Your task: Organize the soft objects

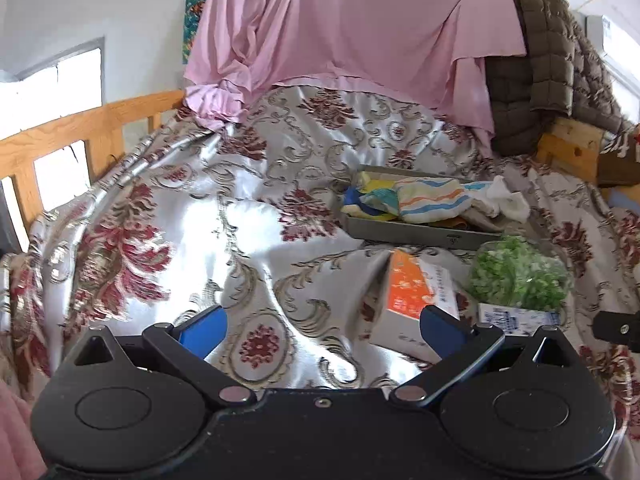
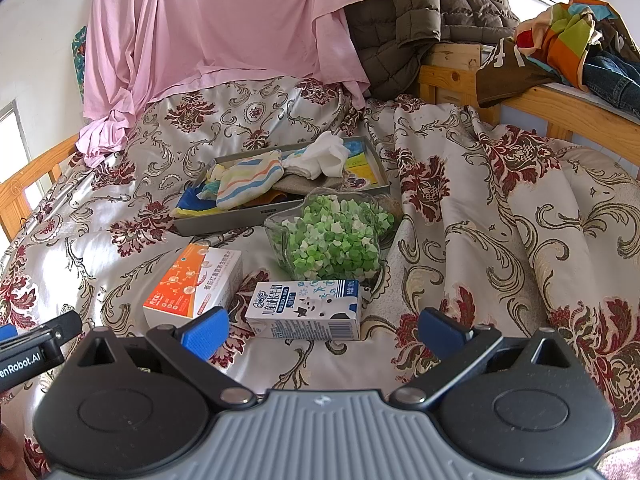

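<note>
A grey tray [image 2: 280,216] [image 1: 420,234] lies on the bed, holding a striped cloth [image 2: 248,182] [image 1: 432,200], a white cloth [image 2: 328,158] [image 1: 506,198] and other coloured soft pieces. In front of it stand a clear bowl of green paper stars [image 2: 336,240] [image 1: 516,276], an orange and white box [image 2: 196,284] [image 1: 412,296] and a blue and white milk carton [image 2: 308,314] [image 1: 516,316]. My left gripper [image 1: 322,330] is open over bare bedspread, left of the orange box. My right gripper [image 2: 324,330] is open, with the milk carton just beyond its fingertips.
A floral satin bedspread [image 2: 480,200] covers the bed. A pink sheet [image 2: 224,20] and a brown quilted jacket [image 2: 424,12] hang at the back. Wooden rails [image 1: 80,132] run on the left; a wooden ledge [image 2: 540,96] with clothes is on the right.
</note>
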Demonstrator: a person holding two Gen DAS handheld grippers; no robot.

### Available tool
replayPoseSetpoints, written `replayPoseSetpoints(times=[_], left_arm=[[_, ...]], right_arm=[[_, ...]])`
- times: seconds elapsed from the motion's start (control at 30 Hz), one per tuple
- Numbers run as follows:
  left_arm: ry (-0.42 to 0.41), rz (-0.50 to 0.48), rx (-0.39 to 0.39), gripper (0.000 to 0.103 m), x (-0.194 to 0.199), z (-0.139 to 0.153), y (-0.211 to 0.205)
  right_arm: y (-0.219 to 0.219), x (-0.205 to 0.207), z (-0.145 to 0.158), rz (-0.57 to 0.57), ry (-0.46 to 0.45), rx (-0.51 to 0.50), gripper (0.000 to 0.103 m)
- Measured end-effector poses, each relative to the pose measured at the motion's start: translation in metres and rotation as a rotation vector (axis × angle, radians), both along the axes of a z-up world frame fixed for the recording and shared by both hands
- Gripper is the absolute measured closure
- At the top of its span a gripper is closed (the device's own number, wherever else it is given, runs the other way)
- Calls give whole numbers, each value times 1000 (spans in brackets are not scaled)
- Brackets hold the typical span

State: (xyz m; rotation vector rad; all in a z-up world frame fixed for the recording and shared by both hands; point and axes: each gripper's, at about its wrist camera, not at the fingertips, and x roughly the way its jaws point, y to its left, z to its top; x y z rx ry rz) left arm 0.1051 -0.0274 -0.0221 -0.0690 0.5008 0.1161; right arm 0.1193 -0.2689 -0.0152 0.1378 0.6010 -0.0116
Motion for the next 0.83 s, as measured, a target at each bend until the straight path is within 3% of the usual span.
replayPoseSetpoints(times=[0.83], left_arm=[[-35,-41,10,1,-6,5,-5]], right_arm=[[0,0,0,0,0,0,0]])
